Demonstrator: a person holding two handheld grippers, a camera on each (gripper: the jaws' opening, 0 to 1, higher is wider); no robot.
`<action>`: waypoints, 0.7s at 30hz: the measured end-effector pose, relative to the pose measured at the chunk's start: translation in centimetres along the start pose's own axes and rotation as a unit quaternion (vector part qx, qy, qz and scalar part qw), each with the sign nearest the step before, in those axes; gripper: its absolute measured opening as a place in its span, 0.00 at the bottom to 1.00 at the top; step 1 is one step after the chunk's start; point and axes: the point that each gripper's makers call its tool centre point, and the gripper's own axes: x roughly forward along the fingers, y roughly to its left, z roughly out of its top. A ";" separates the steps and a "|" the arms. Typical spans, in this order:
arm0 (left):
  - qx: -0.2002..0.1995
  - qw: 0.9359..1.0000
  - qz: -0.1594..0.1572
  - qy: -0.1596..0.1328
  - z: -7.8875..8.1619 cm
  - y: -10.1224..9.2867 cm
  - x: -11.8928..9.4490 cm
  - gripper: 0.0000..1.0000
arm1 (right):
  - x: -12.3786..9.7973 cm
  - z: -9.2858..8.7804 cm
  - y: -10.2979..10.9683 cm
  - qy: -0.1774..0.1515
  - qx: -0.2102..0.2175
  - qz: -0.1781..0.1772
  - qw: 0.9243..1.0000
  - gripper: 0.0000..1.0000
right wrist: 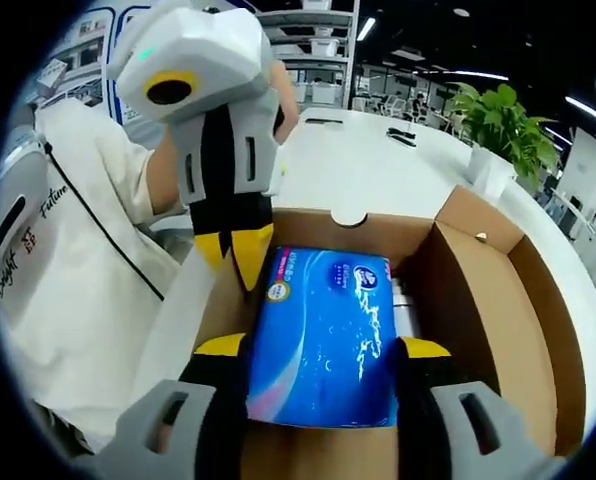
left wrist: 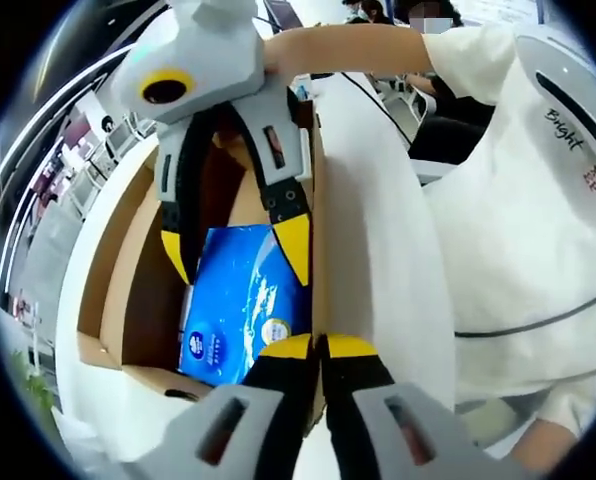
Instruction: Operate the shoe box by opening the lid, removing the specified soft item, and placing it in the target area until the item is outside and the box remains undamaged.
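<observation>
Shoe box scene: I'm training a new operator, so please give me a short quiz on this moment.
1. True or false: the brown cardboard shoe box is open.
2. What sits between the jaws of the right gripper? A) a glossy blue soft pack B) a white shoe C) nothing
3. Complete: the left gripper, jaws shut, clamps the box's side ____.
Key: 1 true; 2 A; 3 wall.
</observation>
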 end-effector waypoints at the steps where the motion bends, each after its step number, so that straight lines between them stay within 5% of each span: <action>1: 0.001 1.000 0.000 -0.001 0.0 0.0 0.0 0.02 | 0.2 -0.1 0.1 0.002 0.002 0.005 1.000 0.60; 21: 0.012 1.000 0.001 -0.005 -0.1 -0.1 0.0 0.02 | -0.5 -1.4 0.0 0.021 -0.007 0.010 1.000 0.52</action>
